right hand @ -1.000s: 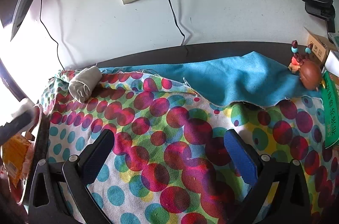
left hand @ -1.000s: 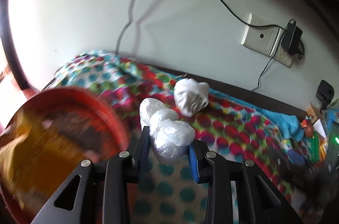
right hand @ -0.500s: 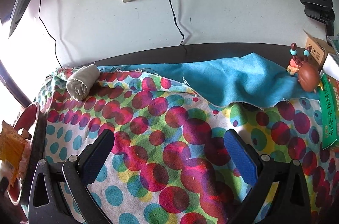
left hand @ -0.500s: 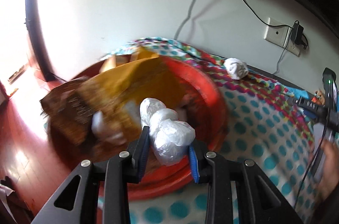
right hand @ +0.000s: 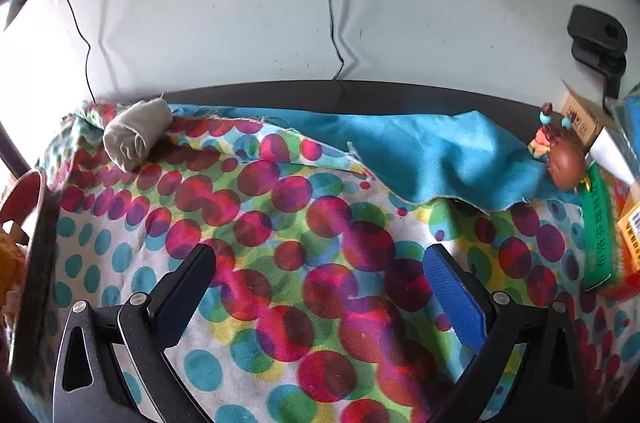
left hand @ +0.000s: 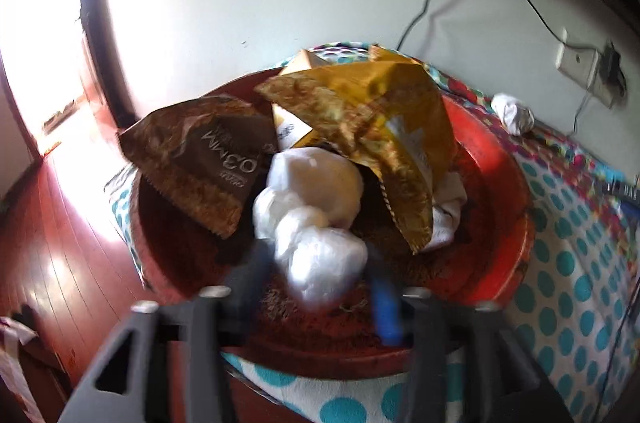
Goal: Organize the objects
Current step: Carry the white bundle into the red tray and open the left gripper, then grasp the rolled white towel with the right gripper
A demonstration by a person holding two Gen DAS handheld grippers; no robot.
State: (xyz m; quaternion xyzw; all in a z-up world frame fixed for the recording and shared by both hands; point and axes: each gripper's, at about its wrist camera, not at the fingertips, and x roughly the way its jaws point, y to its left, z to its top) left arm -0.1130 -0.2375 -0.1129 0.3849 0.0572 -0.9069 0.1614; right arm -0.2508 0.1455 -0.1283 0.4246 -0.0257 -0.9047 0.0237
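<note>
My left gripper (left hand: 320, 287) is opening over the red basin (left hand: 516, 211): half a second ago its pads clamped the crumpled white plastic bag (left hand: 316, 223), and now they stand apart from it, blurred by the motion. The bag is between the jaws and appears to be dropping free into the basin, beside the brown wrapper (left hand: 200, 171) and the gold wrapper (left hand: 384, 127). I judge this item sorted. A second ago this gripper was over the dotted cloth (left hand: 576, 287); it now points steeply down into the basin at the table's edge. One rolled white cloth (right hand: 136, 135) remains on the table near the wall. My right gripper (right hand: 320, 299) hangs empty above the dotted cloth, jaws spread wide, angled downward, well apart from the roll.
</note>
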